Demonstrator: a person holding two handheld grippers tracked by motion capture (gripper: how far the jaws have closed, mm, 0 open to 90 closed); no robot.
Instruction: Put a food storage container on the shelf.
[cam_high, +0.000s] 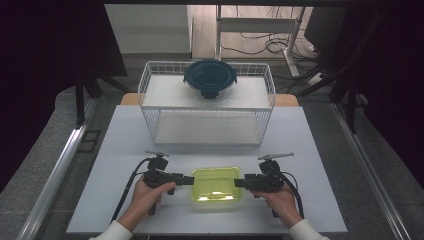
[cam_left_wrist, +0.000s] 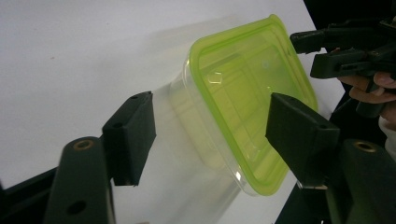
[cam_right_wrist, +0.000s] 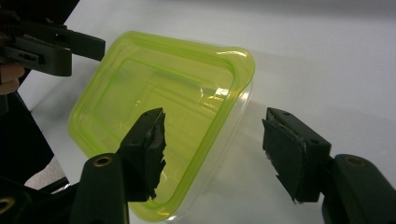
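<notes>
While flanking green-lidded container (cam_high: 216, 184) at lower centre of worktop (cam_high: 125, 145): left claw (cam_high: 190, 180) and right claw (cam_high: 239, 183) both released, straddling opposite ends, pads not pressing. Grasp pending, lift and placement all left.

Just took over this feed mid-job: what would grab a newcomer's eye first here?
The bright green-lidded clear container near the front edge of the white table stands out, flanked by the left claw and the right claw, each with its open jaws astride one end of it. Behind it, a white wire rack carries a round glass bowl with a dark blue lid on its upper shelf.
</notes>
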